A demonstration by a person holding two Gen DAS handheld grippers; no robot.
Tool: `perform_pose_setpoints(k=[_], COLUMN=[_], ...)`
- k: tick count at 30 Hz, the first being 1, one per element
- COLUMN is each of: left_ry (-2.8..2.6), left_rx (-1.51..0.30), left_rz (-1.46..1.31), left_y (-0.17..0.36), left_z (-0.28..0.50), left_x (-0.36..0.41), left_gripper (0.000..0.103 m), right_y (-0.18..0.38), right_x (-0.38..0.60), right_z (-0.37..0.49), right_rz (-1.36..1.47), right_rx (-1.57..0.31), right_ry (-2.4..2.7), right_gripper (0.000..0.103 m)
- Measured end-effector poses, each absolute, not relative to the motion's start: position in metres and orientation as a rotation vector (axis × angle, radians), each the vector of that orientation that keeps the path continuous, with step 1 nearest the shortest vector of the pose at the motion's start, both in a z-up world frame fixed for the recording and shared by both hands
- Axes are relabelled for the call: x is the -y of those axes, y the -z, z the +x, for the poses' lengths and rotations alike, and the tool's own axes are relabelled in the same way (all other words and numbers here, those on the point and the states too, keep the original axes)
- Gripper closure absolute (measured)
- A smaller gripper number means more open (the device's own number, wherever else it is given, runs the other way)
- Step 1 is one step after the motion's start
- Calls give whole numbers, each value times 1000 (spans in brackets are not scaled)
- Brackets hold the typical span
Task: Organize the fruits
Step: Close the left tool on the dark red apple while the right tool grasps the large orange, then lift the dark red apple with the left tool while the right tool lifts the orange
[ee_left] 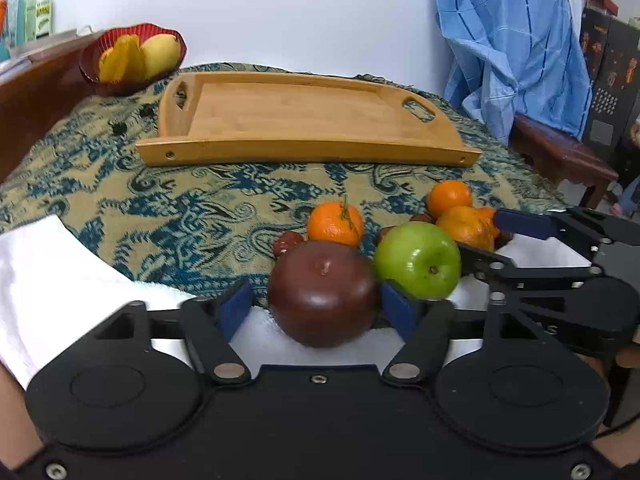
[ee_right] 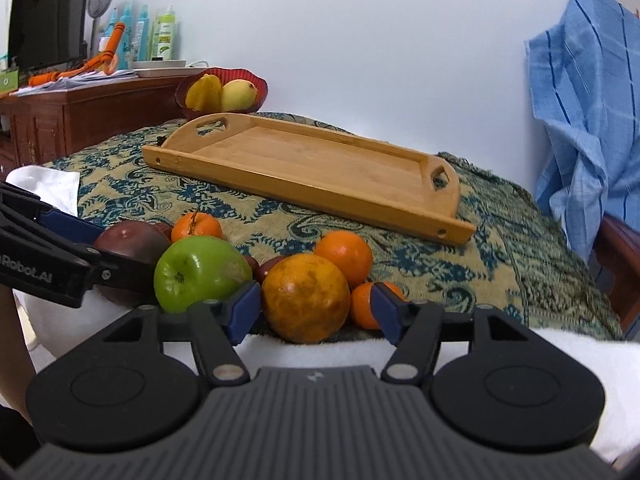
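A dark red apple sits between the pads of my left gripper, which is open with gaps on both sides. A green apple lies just right of it, and several oranges and small dark red fruits lie behind. My right gripper is open around a large orange; a small orange touches its right pad. The green apple and red apple lie to its left. The wooden tray stands empty at the back; it also shows in the right wrist view.
A red bowl with yellow fruit stands at the back left by a wooden cabinet. White towels lie on the patterned cloth near me. A blue cloth hangs over a chair at the right.
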State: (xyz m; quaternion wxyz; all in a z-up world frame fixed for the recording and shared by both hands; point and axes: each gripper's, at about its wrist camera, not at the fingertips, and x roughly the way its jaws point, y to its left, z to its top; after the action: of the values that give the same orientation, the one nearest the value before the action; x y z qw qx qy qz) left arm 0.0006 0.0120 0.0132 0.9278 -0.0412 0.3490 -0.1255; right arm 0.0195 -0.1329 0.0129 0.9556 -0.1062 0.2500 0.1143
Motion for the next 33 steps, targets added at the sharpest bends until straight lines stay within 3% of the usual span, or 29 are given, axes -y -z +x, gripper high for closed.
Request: perform_pose_setpoints(k=[1, 4, 22, 33], left_ry=[247, 234, 147, 163], left_rx=[-719, -712, -659, -664], left_rz=[-86, -47, 33, 64], left_y=[-14, -16, -23, -11], left_z=[0, -4, -22, -12], left_x=[-11, -5, -2, 4], left_gripper=[45, 45, 45, 35], right_y=[-13, -13, -21, -19], right_x=[132, 127, 131, 132], right_z=[20, 19, -5, -10], right_rz=[-222, -257, -181, -160], right_rx=[-506, -497, -478, -483], right_ry=[-234, -254, -180, -162], right_gripper=[29, 49, 51, 50])
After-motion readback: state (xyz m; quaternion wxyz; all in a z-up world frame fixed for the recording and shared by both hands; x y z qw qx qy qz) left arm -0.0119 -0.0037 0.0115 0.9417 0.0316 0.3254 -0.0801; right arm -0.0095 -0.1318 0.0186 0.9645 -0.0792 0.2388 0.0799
